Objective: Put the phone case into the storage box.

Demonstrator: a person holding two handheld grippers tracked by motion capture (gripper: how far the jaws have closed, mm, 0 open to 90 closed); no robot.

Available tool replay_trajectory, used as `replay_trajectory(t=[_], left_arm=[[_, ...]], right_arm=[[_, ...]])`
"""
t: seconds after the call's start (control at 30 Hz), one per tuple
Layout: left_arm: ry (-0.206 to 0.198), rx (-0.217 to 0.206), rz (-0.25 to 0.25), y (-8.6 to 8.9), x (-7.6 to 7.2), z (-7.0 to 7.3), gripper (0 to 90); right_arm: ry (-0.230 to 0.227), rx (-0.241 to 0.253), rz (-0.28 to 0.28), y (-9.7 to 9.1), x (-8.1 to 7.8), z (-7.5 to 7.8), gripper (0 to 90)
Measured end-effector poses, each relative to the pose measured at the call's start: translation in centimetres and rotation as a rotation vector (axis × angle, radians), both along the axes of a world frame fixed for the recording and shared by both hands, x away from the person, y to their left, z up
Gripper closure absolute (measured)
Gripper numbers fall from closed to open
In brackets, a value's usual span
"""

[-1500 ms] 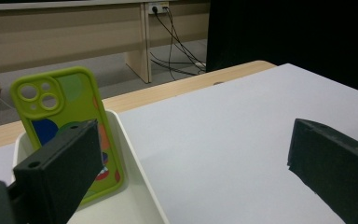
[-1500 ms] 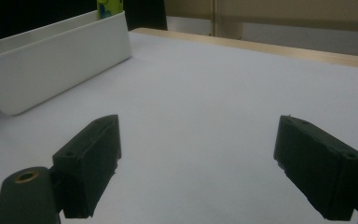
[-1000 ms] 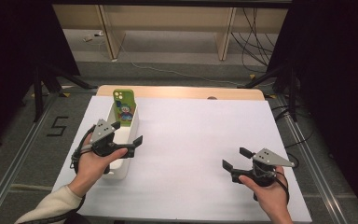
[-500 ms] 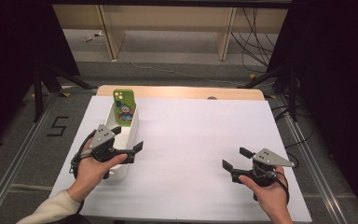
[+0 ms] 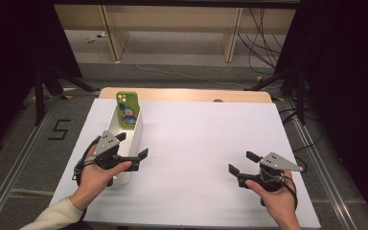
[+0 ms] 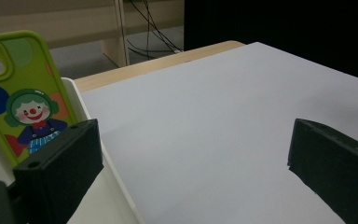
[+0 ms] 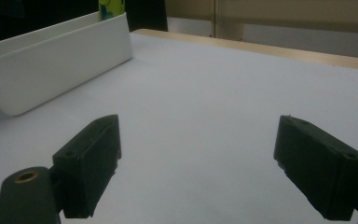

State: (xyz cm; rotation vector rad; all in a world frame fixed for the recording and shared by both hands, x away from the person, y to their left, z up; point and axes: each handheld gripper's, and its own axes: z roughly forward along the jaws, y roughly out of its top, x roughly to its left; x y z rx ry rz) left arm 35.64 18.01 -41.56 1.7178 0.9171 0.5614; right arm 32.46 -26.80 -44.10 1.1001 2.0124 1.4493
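a green phone case is being propped upright in the white bin's far end, while both the left gripper and right gripper are being held wide open, empty.

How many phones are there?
1. The green phone with a clown picture leans upright at the far end of the white bin, on the table's left side. The left tool hides part of the bin's inside.
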Motion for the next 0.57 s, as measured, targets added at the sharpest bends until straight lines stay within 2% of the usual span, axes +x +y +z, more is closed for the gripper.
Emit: replay_trajectory(t=[0.57], left_arm=[[0.003,-0.011,-0.001,-0.15,-0.12,-0.31,3.2]], right_arm=[[-0.003,0.006,-0.005,-0.13,0.07,0.03,15.9]])
